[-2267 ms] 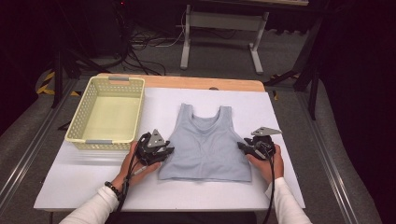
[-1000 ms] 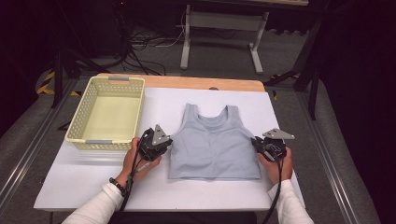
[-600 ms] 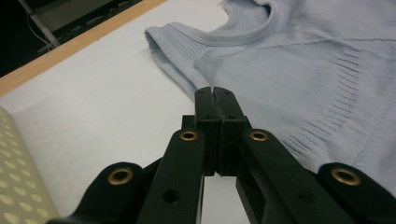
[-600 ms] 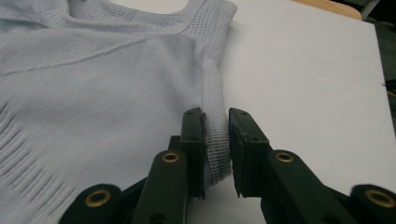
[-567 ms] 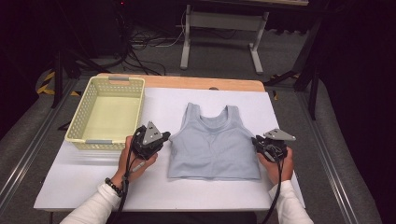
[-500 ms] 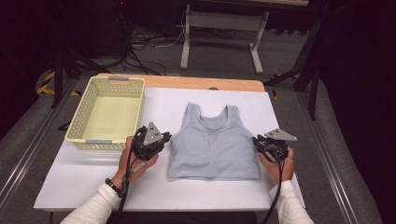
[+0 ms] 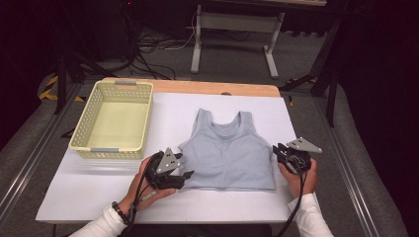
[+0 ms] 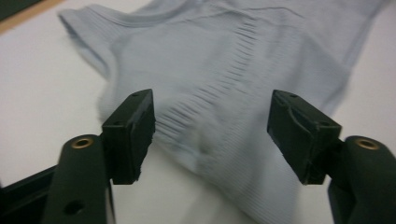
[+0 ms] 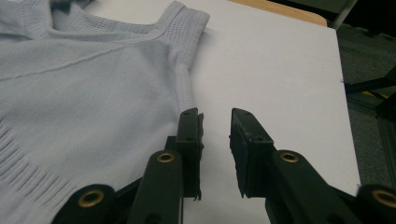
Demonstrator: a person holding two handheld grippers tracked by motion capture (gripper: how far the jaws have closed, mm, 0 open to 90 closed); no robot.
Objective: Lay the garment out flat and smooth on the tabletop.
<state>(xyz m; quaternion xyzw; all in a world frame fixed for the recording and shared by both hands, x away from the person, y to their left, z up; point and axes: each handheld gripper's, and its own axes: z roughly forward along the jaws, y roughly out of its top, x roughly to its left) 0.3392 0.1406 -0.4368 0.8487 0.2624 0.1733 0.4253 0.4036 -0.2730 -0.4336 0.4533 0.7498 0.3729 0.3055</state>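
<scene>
A pale blue-grey ribbed tank top (image 7: 230, 153) lies flat on the white table top (image 7: 99, 192), neck toward the far side. My left gripper (image 7: 188, 174) sits at its lower left corner and points right along the hem. Its jaws have just been opening and now stand wide; in the left gripper view (image 8: 212, 126) the top's (image 8: 224, 60) edge lies between them, unpressed. My right gripper (image 7: 277, 149) rests just off the top's right side. Its jaws have just been opening slightly, leaving a narrow gap over bare table (image 9: 215, 126) beside the side seam (image 9: 184, 88).
A pale yellow slatted basket (image 7: 111, 150) stands at the table's left with nothing in it. A wooden strip (image 7: 212, 88) borders the table's far edge. Beyond it are a dark floor, cables and a white stand (image 7: 234, 22).
The left gripper slid a little toward the near edge at the top's lower left corner, and its jaws went from shut to wide apart. The right gripper stayed put.
</scene>
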